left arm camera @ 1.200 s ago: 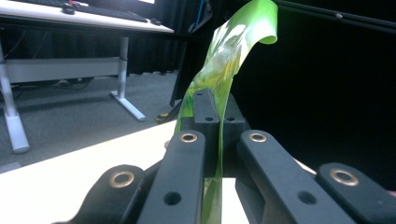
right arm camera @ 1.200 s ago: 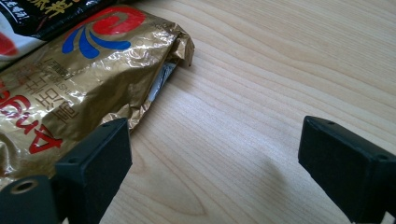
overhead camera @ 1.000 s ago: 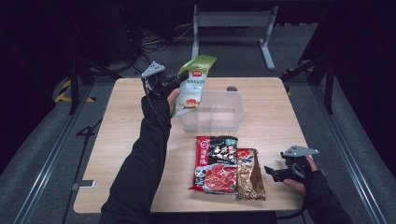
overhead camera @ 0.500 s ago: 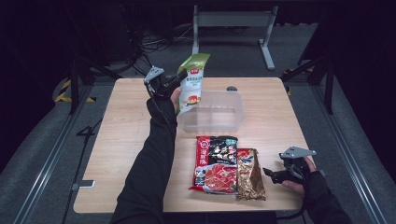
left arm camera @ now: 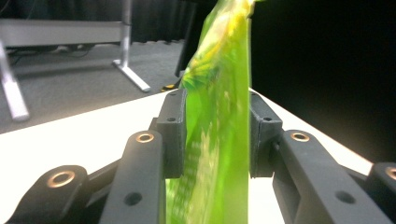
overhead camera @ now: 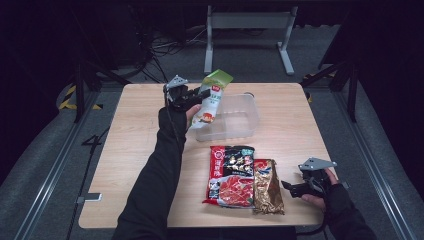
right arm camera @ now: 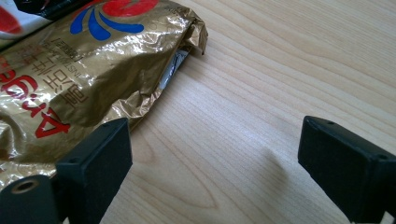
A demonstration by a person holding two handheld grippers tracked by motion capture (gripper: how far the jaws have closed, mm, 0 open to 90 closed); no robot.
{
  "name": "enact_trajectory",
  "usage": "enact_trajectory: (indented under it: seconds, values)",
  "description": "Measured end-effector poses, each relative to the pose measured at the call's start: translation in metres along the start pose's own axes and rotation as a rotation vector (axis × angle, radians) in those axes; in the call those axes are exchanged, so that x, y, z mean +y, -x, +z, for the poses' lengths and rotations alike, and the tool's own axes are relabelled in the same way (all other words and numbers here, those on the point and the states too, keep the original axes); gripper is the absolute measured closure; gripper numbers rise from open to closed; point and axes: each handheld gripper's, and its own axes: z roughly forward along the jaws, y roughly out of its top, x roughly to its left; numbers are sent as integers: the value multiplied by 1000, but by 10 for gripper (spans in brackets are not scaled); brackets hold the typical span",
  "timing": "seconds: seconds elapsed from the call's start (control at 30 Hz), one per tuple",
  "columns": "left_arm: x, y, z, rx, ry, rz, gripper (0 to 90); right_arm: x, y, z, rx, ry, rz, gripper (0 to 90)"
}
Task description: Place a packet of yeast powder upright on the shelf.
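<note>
A green and white snack bag (overhead camera: 212, 95) stands tilted, its lower end at the left wall of a clear plastic tub (overhead camera: 250, 120). My left gripper (overhead camera: 196, 98) is at the bag's left side. In the left gripper view the green bag (left arm camera: 219, 116) fills the gap of the left gripper (left arm camera: 218, 133) and touches both pads; the jaws have just been opening. My right gripper (overhead camera: 287, 186) rests open low on the table beside a gold packet (overhead camera: 267, 187). In the right gripper view the right gripper (right arm camera: 215, 158) holds nothing, and the gold packet (right arm camera: 70, 79) lies by its left jaw.
A red and black food packet (overhead camera: 231, 175) lies flat next to the gold one, in front of the tub. The wooden table (overhead camera: 135, 150) has bare room at the left and at the far right. Dark floor, cables and a metal frame lie beyond.
My left hand has come down a little with the green bag, bringing its lower end against the tub. The right hand has kept still.
</note>
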Motion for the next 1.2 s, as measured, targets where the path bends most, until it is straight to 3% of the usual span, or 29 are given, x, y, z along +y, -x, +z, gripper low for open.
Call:
enact_trajectory:
  seconds: [0.03,0.07,0.1,0.13,0.2,0.27,0.4,0.47,0.6,0.67,0.73,0.8,0.9,0.93,1.07,1.17,1.2]
  values:
    - [0,-2,-4,-32,-25,-5,592,0,0,0,0,-2,2,106]
    - [1,-3,-10,-38,-60,5,540,0,0,0,2,-3,3,106]
    - [2,-3,-14,-33,-83,23,524,-1,0,1,3,-7,3,107]
    - [1,-2,-19,-73,-130,49,526,-1,0,1,4,-10,3,106]
    - [-2,0,-27,-87,-211,88,506,-1,0,2,8,-14,1,106]
    - [-9,2,-36,-133,-263,102,474,-1,-1,2,10,-18,-3,106]
    - [-23,5,-45,-128,-343,151,551,-1,-1,3,12,-26,-5,107]
    - [-28,5,-45,-145,-367,153,587,-1,-1,3,15,-30,-5,107]
    - [-35,11,-37,-134,-391,165,658,0,-1,4,18,-35,-7,108]
    - [-36,16,-32,-100,-407,199,687,0,-2,5,15,-36,-9,108]
    - [-40,24,-24,-61,-454,247,678,0,-2,5,22,-37,-10,108]
    - [-45,28,-16,13,-496,278,680,-1,-2,6,27,-39,-10,108]
    - [-48,23,-13,19,-459,229,709,-1,-3,5,31,-39,-4,108]
    - [-49,23,-12,38,-452,223,719,0,-3,5,34,-36,-1,108]
    - [-49,32,-7,121,-451,278,755,0,-4,6,34,-40,3,109]
    - [-47,34,-5,135,-437,289,808,0,-4,6,35,-40,-3,108]
    - [-46,34,-7,135,-412,285,816,0,-4,6,34,-39,-4,108]
